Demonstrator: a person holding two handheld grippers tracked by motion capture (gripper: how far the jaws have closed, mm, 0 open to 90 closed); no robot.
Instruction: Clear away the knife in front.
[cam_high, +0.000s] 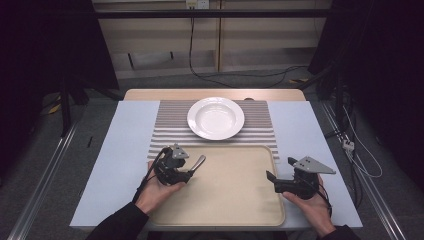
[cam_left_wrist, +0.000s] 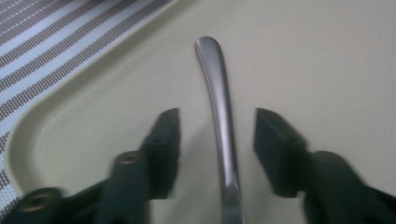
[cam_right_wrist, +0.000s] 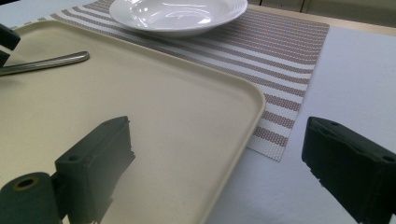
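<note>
High view, left gripper (cam_high: 192, 172) spread around metal handle (cam_left_wrist: 218, 98), right gripper (cam_high: 274, 181) spread

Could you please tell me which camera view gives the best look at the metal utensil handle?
The left gripper view: the metal handle runs large between the open jaws. The high view shows it small beside the left gripper; the right gripper view shows its tip at the left edge.

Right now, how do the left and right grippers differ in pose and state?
The left gripper sits over the tray's left part, its open jaws either side of a metal utensil handle without touching it; the right gripper has nothing between its jaws. The right gripper's jaws span the tray's right rim, one over the tray, one beyond it; the left's are both over it. Both are open and hand-held.
</note>
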